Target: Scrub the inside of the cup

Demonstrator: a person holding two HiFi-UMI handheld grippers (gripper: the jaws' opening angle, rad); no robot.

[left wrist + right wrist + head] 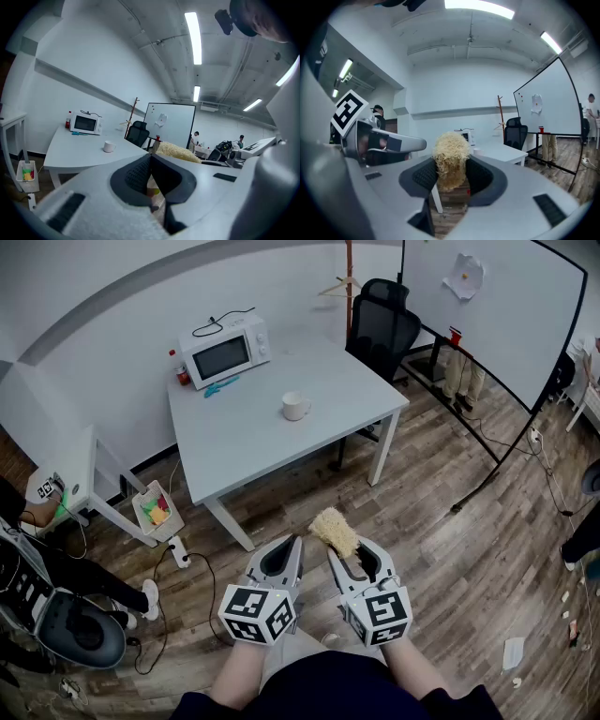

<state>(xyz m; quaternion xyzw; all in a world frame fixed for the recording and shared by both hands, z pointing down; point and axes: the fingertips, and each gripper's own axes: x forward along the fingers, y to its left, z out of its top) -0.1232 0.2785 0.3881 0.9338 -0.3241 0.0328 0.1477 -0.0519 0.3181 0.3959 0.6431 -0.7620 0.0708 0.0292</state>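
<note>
A white cup [296, 407] stands upright near the middle of the white table [253, 427], far ahead of both grippers; the cup [109, 146] also shows small in the left gripper view. My right gripper [345, 554] is shut on a tan fibrous scrubber [335, 531], which sticks out past its tips; the scrubber [450, 158] fills the gap between the pads in the right gripper view. My left gripper [289, 549] is shut with nothing in it, beside the right one. Both are held low over the wooden floor, well short of the table.
A white microwave [225, 351] and a red-capped bottle [181, 371] stand at the table's back left, with a teal object [221, 385] in front. A black office chair [382, 329] sits behind the table. A whiteboard [487, 306] stands right. A small bin [155, 512] rests left.
</note>
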